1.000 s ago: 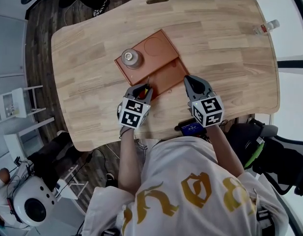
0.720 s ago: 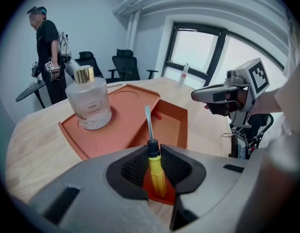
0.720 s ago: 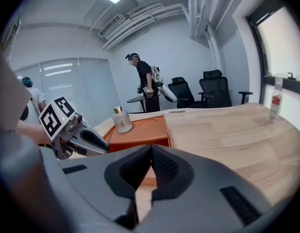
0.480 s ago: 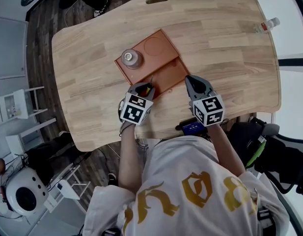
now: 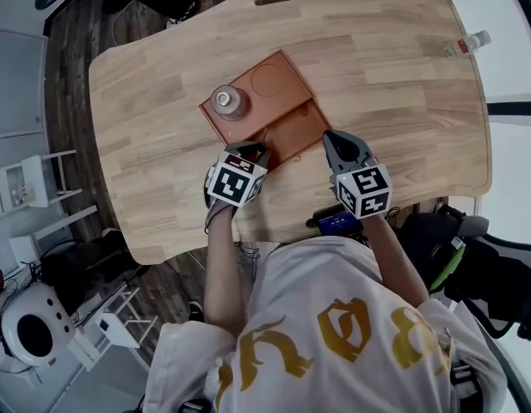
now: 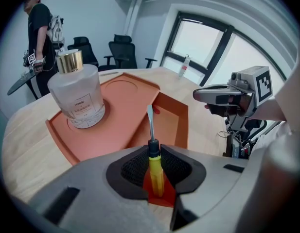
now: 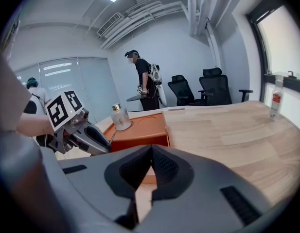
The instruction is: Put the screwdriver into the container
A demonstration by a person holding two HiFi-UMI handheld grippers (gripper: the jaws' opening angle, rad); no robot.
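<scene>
Your left gripper is closed on the screwdriver. The jaws press the yellow handle from both sides, and the metal blade points forward, away from you. The blade tip is over the deep compartment at the near end of the orange container; whether it touches the bottom, I cannot tell. The container lies on the wooden table, a little to the left of its middle.

In the flat part of the container a round glass bottle with a gold cap stands upright in one of the two round recesses. The other recess beside it is bare.

Your right gripper has its jaws together at the tips, and nothing is between them. It is just beside the near right edge of the container, over the table. A small plastic bottle stands at the far right corner of the table, well apart from both grippers.
</scene>
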